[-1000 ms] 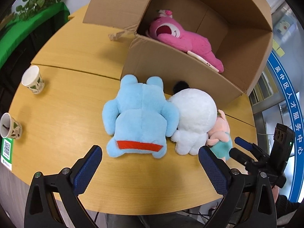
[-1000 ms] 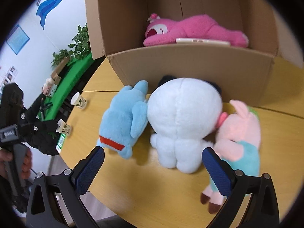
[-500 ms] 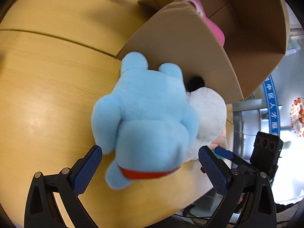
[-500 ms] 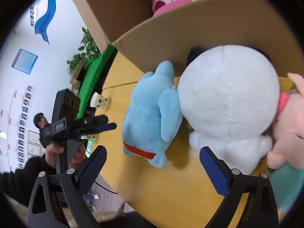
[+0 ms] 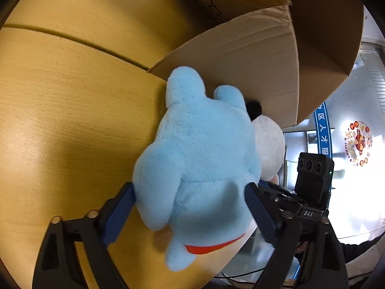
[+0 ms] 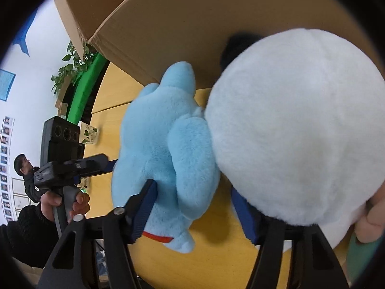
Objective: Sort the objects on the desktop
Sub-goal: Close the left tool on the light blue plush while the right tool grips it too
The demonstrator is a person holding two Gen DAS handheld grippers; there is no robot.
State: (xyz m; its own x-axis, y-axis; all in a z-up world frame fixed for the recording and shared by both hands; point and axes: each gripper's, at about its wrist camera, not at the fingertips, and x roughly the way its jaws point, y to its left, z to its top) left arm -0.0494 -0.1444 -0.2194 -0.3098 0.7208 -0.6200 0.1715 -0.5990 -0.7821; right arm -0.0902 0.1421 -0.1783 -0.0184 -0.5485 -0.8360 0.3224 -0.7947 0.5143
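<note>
Now left tongs (image 5: 190, 201) clamped on blue plush (image 5: 199, 159); right tongs (image 6: 197, 207) clamped across same plush's arm.

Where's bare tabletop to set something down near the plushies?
Free: the wooden table left of the blue plush, up to the cardboard box. Crowded: blue plush against white plush at the box wall, both grippers straddling them.

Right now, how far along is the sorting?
Done: nothing confirmable; the cardboard box interior is out of view. In hand: left gripper and right gripper both bracket the blue plush, still on the table; grip unclear. Remaining: blue plush, white plush, possibly paper cup.
</note>
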